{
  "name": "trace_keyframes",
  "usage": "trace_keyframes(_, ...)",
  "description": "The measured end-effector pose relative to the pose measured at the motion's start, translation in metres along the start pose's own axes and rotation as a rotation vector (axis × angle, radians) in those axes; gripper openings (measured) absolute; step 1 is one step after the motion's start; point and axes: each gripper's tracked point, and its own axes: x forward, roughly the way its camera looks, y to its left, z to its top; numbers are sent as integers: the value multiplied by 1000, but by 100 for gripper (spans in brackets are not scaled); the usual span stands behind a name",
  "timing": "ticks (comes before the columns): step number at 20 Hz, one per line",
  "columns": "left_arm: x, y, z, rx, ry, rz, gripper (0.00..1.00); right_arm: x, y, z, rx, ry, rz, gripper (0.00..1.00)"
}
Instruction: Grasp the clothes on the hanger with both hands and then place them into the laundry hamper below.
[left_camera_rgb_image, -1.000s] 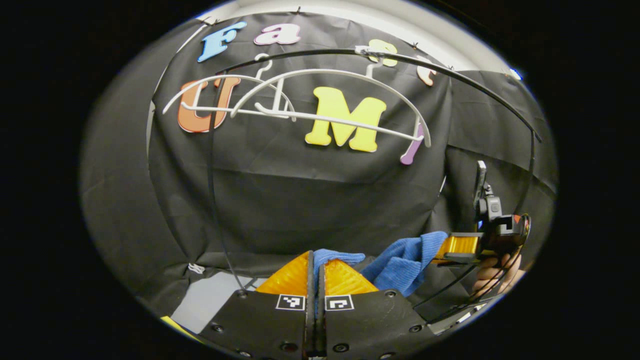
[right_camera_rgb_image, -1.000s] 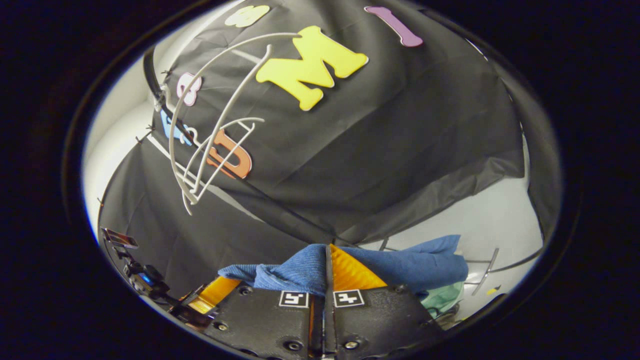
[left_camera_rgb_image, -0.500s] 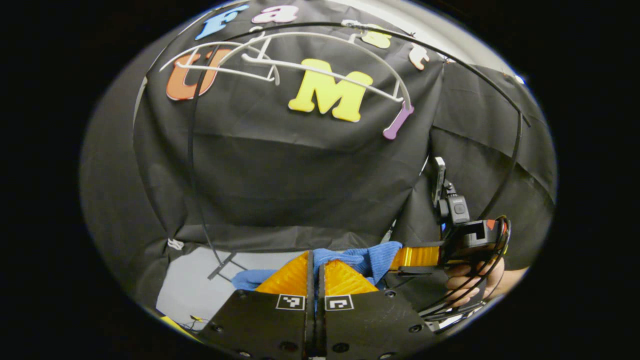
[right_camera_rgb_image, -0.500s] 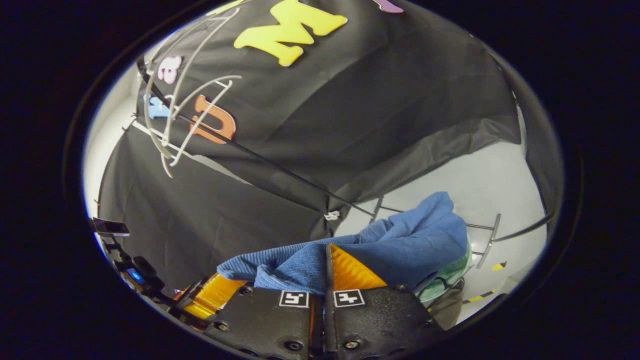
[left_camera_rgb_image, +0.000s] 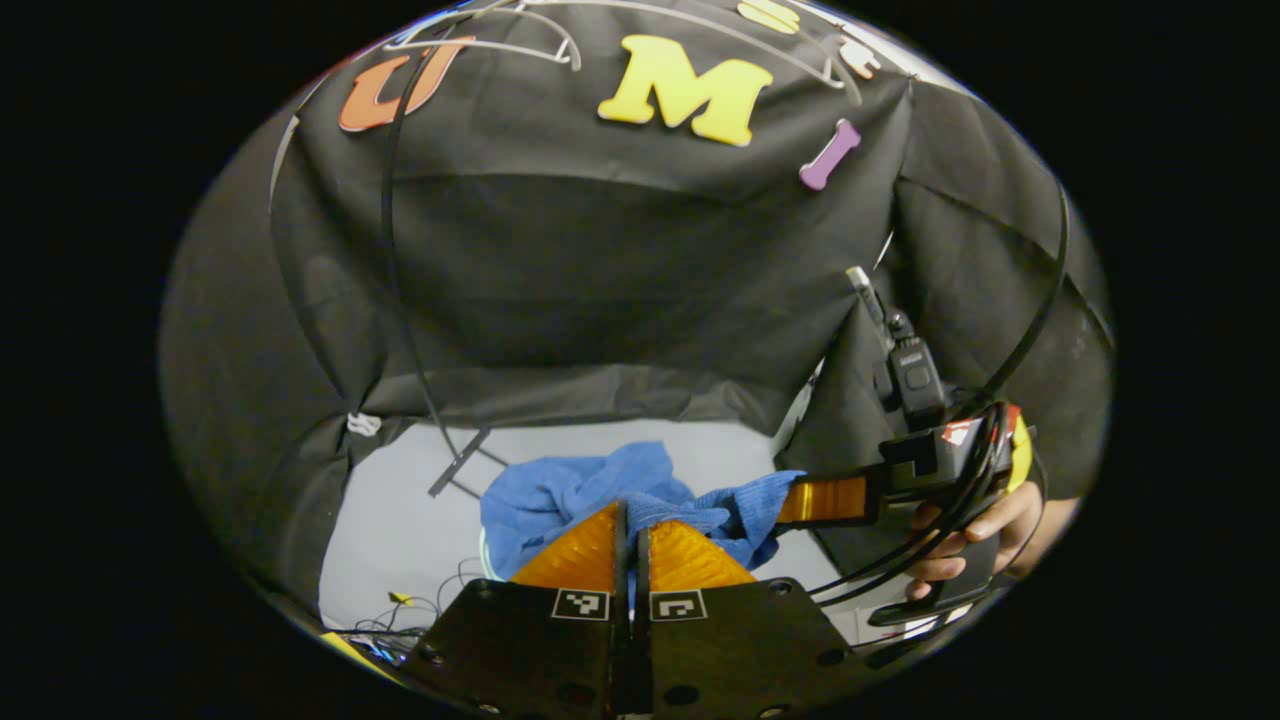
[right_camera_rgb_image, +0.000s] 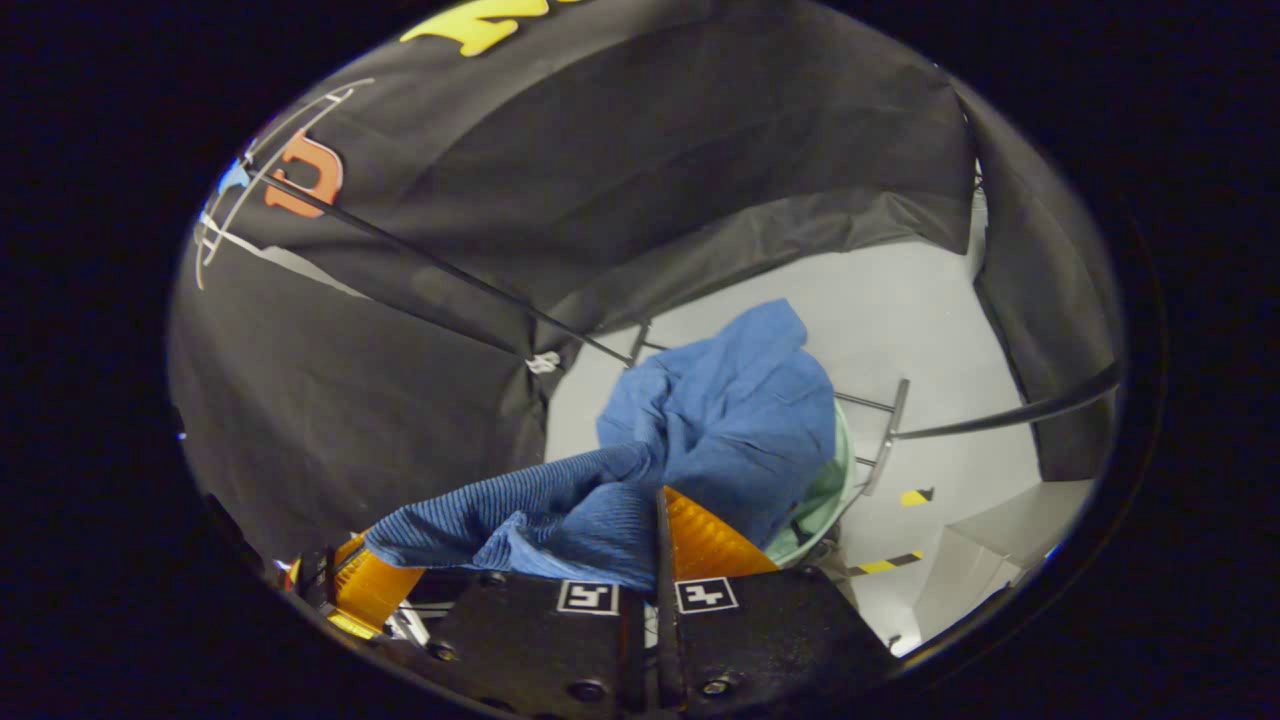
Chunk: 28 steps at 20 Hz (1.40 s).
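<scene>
A blue knitted garment (right_camera_rgb_image: 725, 420) is stretched between my two grippers and sags down over a light green laundry hamper (right_camera_rgb_image: 846, 470) on the floor. My left gripper (left_camera_rgb_image: 630, 508) is shut on one bunched edge of the garment (left_camera_rgb_image: 570, 490). My right gripper (right_camera_rgb_image: 660, 497) is shut on another edge. In the left gripper view the right gripper (left_camera_rgb_image: 800, 500) comes in from the right, held by a hand (left_camera_rgb_image: 965, 540). Low on the left of the right gripper view sits the left gripper (right_camera_rgb_image: 372, 590). Most of the hamper is hidden under the cloth.
Bare white hangers (left_camera_rgb_image: 480, 42) hang from a black rack bar high up. The rack's thin black pole (left_camera_rgb_image: 400, 260) runs down to feet on the grey floor (right_camera_rgb_image: 900, 300). Cables (left_camera_rgb_image: 420, 600) lie on the floor at the near left.
Both grippers have come down with the garment, away from the hangers. The cloth, held level one second ago, now droops over the hamper, and more floor is in sight.
</scene>
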Motion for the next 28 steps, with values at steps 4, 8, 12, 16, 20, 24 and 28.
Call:
trace_keyframes(4,15,31,-51,-69,186,112,27,-1,-21,-2,-88,42,-116,38)
trace_keyframes(8,20,56,-61,-100,195,168,85,-18,-39,17,-200,-19,-214,74)
trace_keyframes(12,1,62,-40,-100,137,184,96,-58,-32,35,-227,-135,-228,74)
trace_keyframes(16,-30,70,-3,-6,16,213,94,-105,-11,47,-285,-284,-235,74)
trace_keyframes(20,-76,57,55,66,-152,206,94,-181,34,57,-343,-489,-224,74)
trace_keyframes(24,-129,51,107,129,-327,195,94,-264,68,64,-345,-706,-221,76)
trace_keyframes(28,-176,41,154,142,-492,160,94,-351,72,64,-348,-926,-319,85)
